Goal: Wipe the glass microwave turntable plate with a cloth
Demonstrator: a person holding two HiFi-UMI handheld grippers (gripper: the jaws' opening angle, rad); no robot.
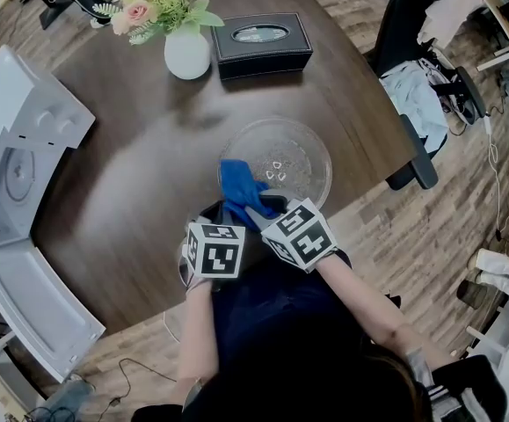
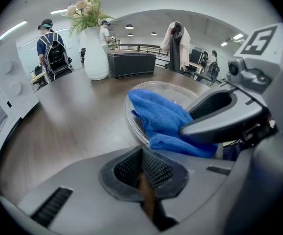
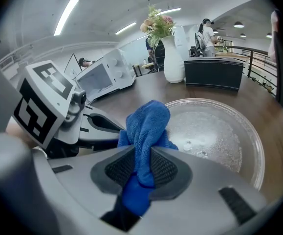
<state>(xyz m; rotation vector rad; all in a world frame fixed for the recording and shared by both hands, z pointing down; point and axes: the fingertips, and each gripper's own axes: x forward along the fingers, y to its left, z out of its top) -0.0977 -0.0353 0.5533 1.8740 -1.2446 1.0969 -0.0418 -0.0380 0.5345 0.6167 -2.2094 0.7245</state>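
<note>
Right hand: the right gripper (image 3: 142, 168) has its jaws clamped on the blue cloth (image 3: 145, 126). A fold of it runs up between the pads and bunches above them, and a tail hangs out below.

Left hand: the left gripper (image 2: 142, 173) has its jaws drawn together, pads meeting, and I see nothing gripped between them. From its own camera the plate's rim is just ahead and a little to the right.

Cloth: from the head view it lies over the near left part of the glass turntable plate (image 1: 314, 156) and spills across the rim towards me. From the left gripper view it is draped on the plate's near edge under the right gripper's jaws.

Plate: it lies flat on the dark wooden tabletop (image 1: 131, 183), close to the edge nearest me. The glass is clear, the centre hub shows, and the far and right portions are uncovered.

Gripper spacing: from the head view the two marker cubes sit side by side on my side of the plate, very close together. I cannot tell whether they touch.

Far side: a white vase (image 1: 188, 54) with flowers (image 1: 153, 7) stands beside a black tissue box (image 1: 263, 44), both well apart from the plate.

Left edge: a white microwave (image 1: 21, 139) stands with its door swung open.

Off the tabletop, right: an office chair (image 1: 412, 77) with clothing draped on it stands on the wood floor.
</note>
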